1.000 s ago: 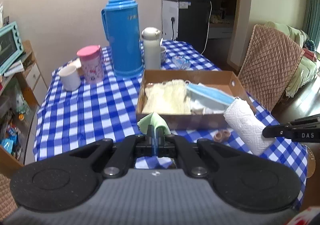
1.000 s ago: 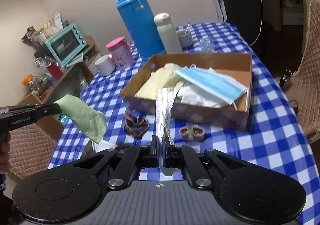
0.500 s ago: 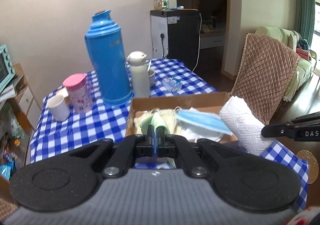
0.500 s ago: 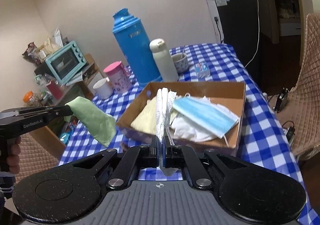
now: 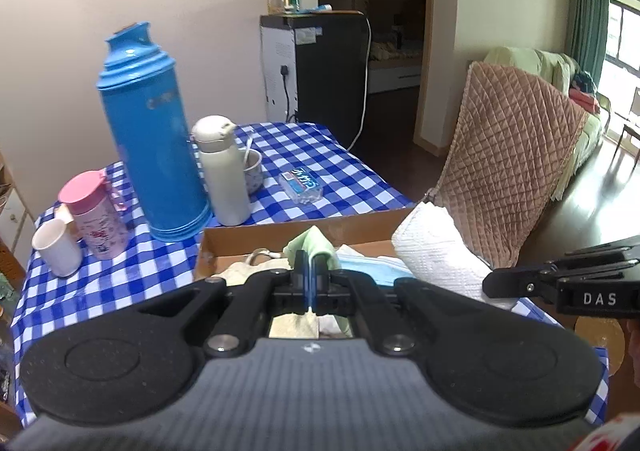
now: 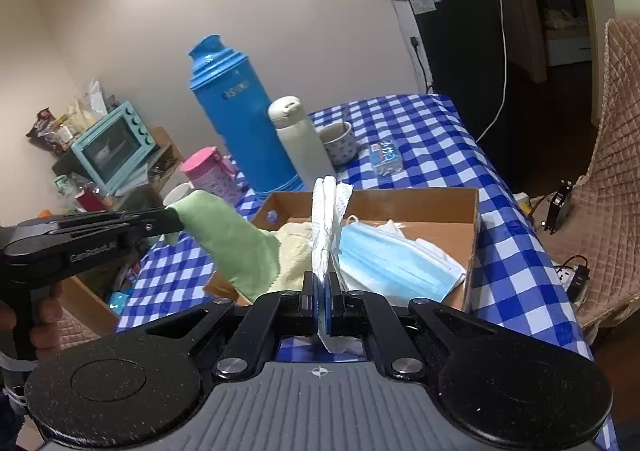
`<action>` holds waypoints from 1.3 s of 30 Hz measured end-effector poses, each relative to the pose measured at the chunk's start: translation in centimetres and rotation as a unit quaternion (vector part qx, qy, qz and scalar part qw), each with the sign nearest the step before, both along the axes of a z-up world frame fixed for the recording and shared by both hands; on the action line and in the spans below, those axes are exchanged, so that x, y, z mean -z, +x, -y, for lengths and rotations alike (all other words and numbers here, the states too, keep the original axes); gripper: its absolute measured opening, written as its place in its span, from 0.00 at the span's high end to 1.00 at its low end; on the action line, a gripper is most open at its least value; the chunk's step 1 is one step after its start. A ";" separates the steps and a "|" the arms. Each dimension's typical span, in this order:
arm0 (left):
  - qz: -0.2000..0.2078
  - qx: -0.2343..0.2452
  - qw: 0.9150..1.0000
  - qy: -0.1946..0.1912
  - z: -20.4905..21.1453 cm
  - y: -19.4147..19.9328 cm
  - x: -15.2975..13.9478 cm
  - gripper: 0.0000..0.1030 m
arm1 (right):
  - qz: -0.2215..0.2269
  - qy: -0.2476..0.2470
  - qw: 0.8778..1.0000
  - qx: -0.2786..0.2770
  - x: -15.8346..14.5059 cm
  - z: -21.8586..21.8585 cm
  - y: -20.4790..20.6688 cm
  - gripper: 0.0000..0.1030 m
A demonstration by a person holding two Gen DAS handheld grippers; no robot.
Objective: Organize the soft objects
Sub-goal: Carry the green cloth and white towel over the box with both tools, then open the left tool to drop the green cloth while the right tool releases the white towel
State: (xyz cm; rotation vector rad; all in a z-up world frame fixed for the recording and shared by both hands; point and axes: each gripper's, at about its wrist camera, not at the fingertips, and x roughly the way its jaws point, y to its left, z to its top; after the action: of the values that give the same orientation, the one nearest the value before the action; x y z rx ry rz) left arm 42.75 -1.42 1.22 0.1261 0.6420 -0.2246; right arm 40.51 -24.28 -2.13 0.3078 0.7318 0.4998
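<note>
Above the cardboard box [image 6: 476, 211], the left gripper [image 6: 176, 221] pinches a green cloth [image 6: 236, 247] and the right gripper [image 6: 325, 291] clamps a white paper towel [image 6: 328, 219]; lower both inside its walls (masks already there) before releasing.

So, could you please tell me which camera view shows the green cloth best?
The right wrist view: the green cloth hangs in full from the left tool, over the cardboard box. In the left wrist view only its top shows above the tool's shut fingers.
</note>
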 end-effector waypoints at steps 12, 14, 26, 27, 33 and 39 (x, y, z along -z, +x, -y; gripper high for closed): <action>-0.046 0.002 0.999 -0.002 2.1 6.3 3.6 0.86 | -0.020 0.003 1.000 0.021 2.0 1.7 3.2 0.97; -0.056 -0.003 0.998 0.008 2.1 7.0 4.4 0.75 | -0.022 0.004 1.000 0.022 2.2 1.9 3.5 0.97; -0.099 -0.035 0.994 0.016 0.1 8.3 7.0 0.75 | -0.037 0.006 0.999 0.024 3.7 1.9 5.4 0.97; -0.100 -0.037 0.994 0.015 -0.1 8.3 7.0 0.75 | -0.038 0.006 0.999 0.024 3.7 1.8 5.6 0.97; -0.103 -0.045 0.994 0.015 -0.7 8.3 7.0 0.74 | -0.038 0.025 0.999 0.021 4.2 1.3 6.6 0.97; -0.107 -0.053 0.993 0.011 -1.5 7.9 6.9 0.63 | -0.033 -0.012 0.999 0.026 5.3 0.3 7.8 0.88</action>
State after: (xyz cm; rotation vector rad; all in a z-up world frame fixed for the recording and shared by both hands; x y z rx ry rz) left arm 50.64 0.08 -5.66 0.0896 0.8631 -0.1282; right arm 48.32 -24.55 -7.41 0.3205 0.7912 0.4334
